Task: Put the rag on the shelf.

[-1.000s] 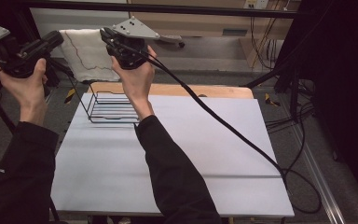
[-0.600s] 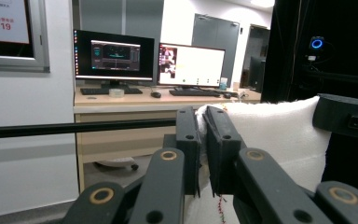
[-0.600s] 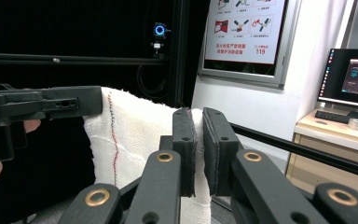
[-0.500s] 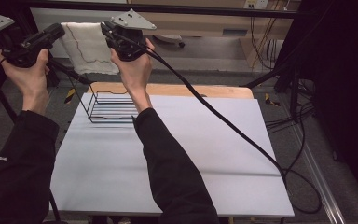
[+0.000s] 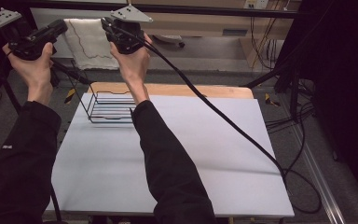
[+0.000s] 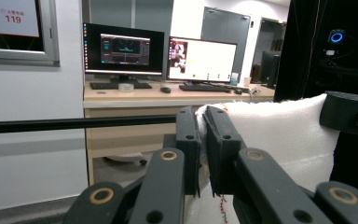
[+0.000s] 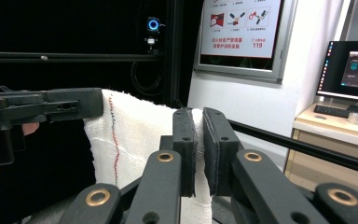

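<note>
The person wears long black sleeves (image 5: pixel 168 158) that end at the wrists. Each hand carries a black gripper: the left gripper (image 6: pixel 203 140) and the right gripper (image 7: pixel 198 144) have flat black jaws on arms with brass-coloured rivets. A grey three-cornered plate (image 5: pixel 131 14) sits on top, and a thick black cable (image 5: pixel 223 121) trails away.
</note>
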Action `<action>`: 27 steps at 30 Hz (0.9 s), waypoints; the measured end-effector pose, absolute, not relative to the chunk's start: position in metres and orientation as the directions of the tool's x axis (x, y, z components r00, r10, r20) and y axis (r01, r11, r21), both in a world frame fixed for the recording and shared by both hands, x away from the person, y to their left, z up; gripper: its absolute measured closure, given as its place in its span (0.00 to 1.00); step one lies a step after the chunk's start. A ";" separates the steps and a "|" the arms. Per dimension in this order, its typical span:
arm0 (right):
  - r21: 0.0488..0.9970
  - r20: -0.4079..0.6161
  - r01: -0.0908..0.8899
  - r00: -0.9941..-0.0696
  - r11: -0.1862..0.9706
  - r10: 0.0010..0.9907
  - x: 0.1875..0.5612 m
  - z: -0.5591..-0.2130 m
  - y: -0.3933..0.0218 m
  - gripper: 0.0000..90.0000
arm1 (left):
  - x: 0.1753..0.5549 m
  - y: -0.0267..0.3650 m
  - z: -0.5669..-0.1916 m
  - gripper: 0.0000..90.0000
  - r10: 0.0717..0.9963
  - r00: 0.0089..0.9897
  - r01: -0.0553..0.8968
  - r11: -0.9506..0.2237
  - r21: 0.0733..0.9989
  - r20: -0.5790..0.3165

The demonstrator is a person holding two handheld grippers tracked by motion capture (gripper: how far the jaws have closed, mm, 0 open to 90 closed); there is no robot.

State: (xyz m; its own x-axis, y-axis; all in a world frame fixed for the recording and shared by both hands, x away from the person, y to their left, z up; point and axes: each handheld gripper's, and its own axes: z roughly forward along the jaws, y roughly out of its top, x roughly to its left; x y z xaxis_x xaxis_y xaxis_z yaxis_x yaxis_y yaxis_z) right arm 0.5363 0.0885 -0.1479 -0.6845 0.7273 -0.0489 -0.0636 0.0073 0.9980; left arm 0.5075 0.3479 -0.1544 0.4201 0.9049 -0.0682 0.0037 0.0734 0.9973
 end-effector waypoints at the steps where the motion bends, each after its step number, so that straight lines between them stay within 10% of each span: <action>1: 0.998 -0.047 -0.060 -0.685 0.008 0.727 0.538 -0.148 0.088 0.93 | 0.508 0.348 -0.155 0.93 0.905 0.419 0.003 0.073 0.997 -0.068; 27: 0.997 -0.066 -0.014 -0.691 0.078 0.719 0.559 -0.169 0.097 0.93 | 0.521 0.357 -0.183 0.93 0.908 0.414 0.049 0.044 0.998 -0.060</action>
